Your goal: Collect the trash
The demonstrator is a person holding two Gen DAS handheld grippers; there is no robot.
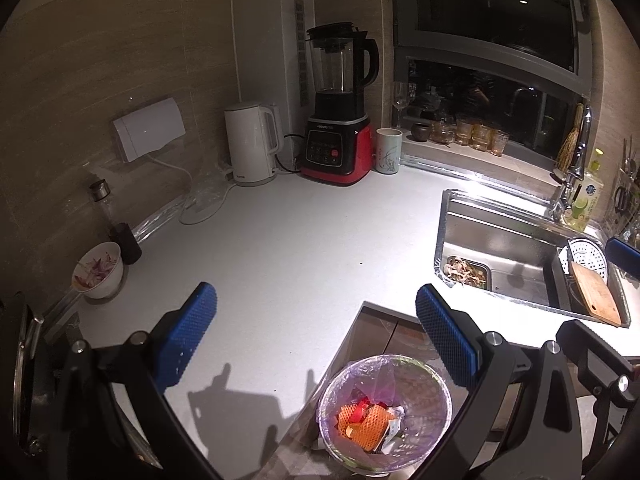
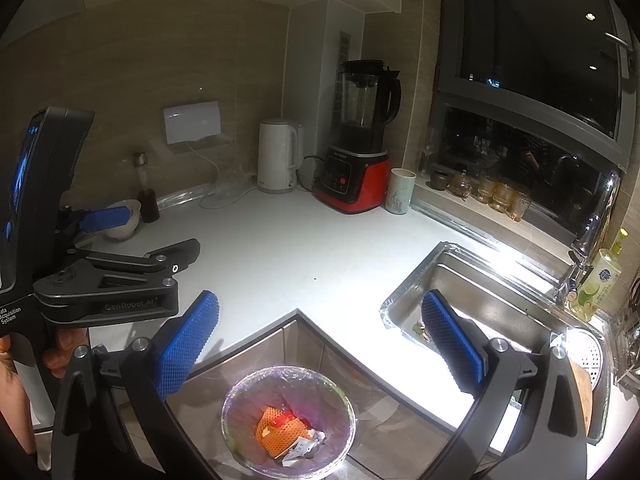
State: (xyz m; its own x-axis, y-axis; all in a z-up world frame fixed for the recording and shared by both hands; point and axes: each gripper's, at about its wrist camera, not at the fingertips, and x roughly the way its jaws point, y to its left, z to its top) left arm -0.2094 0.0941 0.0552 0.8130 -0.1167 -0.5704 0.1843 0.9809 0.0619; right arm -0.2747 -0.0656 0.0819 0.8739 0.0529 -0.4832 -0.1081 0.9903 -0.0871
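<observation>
Bin already has orange netting and wrappers in it, and the table looks clean. Both my hand-held grippers, left and right, hang spread wide and empty. Probably just the scraps in the sink left.

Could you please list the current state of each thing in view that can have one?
left gripper: open, empty
right gripper: open, empty
trash bin: bag-lined, partly filled with scraps
blender: lid on, jar looks empty
kettle: lid closed
sink: food scraps in its corner
bowl: holds onion pieces
</observation>
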